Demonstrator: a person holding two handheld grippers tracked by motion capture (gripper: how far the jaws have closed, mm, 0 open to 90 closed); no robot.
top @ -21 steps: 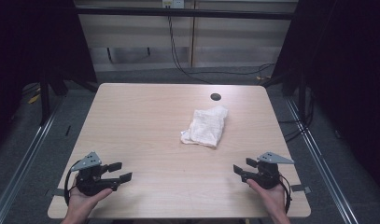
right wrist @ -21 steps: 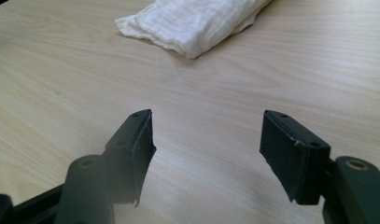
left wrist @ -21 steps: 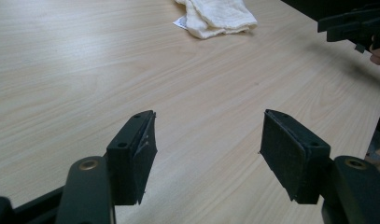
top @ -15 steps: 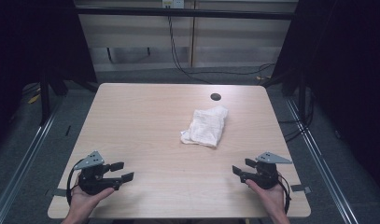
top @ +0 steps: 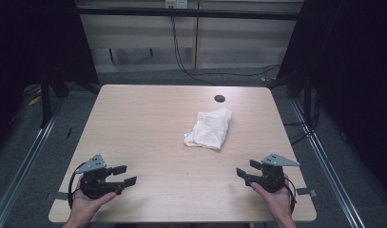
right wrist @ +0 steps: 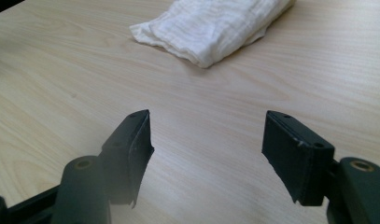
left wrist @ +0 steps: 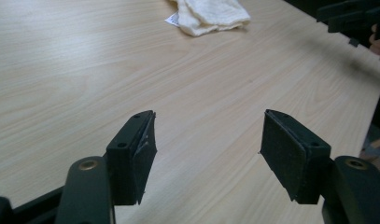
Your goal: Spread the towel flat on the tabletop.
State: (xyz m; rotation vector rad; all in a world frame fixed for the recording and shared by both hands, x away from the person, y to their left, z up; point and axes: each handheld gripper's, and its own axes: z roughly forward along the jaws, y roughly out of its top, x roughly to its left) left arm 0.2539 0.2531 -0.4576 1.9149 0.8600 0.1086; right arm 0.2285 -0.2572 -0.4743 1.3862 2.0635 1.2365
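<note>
On the wooden table (top: 148,128), both claws, left (top: 125,175) and right (top: 243,171), gape empty, well apart from the white cloth (top: 210,128).

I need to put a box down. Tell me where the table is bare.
Bare: the whole left half of the table, left of the white cloth, and the near strip between the left gripper and right gripper. Only the cloth's patch, below the dark hole, is taken.
</note>
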